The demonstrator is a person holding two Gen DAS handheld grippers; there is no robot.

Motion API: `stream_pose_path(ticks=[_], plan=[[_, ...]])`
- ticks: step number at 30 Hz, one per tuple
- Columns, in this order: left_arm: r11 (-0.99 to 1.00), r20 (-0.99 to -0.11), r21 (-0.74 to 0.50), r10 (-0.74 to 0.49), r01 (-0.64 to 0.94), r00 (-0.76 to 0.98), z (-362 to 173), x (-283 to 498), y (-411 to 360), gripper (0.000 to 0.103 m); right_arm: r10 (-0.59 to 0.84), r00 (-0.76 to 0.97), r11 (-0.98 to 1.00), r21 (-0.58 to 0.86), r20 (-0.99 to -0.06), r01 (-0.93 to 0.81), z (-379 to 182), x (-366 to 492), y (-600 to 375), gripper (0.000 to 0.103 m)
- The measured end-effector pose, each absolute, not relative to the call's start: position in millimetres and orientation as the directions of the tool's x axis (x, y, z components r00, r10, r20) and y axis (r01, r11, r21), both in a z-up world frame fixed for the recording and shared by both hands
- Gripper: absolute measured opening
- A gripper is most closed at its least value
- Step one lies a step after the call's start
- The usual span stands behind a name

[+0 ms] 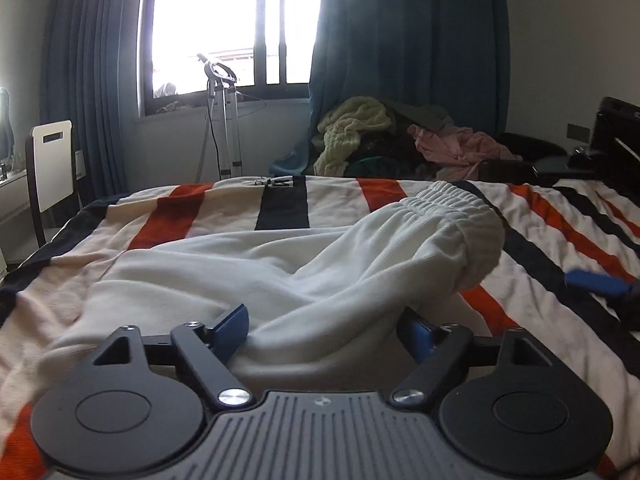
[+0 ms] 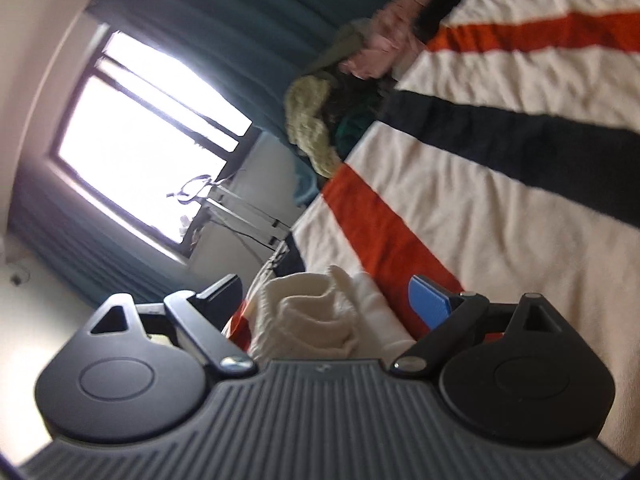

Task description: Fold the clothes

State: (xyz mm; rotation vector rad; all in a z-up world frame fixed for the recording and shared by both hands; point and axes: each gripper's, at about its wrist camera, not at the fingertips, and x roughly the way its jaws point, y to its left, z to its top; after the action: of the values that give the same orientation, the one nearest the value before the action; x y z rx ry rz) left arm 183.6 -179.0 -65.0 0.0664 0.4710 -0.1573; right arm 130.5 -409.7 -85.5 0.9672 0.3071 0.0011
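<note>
White trousers (image 1: 280,264) are spread across the striped bed cover (image 1: 540,216). Both the left gripper (image 1: 326,330) and the right gripper (image 2: 326,300) are held spread apart, with fabric lying loose between the jaws.

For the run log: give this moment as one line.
left gripper: open, astride white pants | right gripper: open, cloth between | striped blanket: underneath | fold: unfinished
</note>
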Motion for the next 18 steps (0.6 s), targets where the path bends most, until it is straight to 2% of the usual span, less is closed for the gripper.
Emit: stream_pose_path(ticks=[9,14,18], plan=[[0.997,-0.449,-0.057,-0.069,0.049,0.891,-39,138,-118,0.088,0.267,0.919,0.534,0.838,-0.292,0.111,-96,135,-392,0.093],[0.998,-0.455,-0.005,0.054,-0.063,0.889,-44,146,-99,0.088,0.341,0.892,0.484,0.869,-0.298,0.105,-108,140,-384,0.093],[0.995,-0.494,-0.022,0.076,-0.1,0.866,-52,158,-85,0.088,0.318,0.883,0.532,0.836,-0.345,0.135,-112,150,-373,0.093]])
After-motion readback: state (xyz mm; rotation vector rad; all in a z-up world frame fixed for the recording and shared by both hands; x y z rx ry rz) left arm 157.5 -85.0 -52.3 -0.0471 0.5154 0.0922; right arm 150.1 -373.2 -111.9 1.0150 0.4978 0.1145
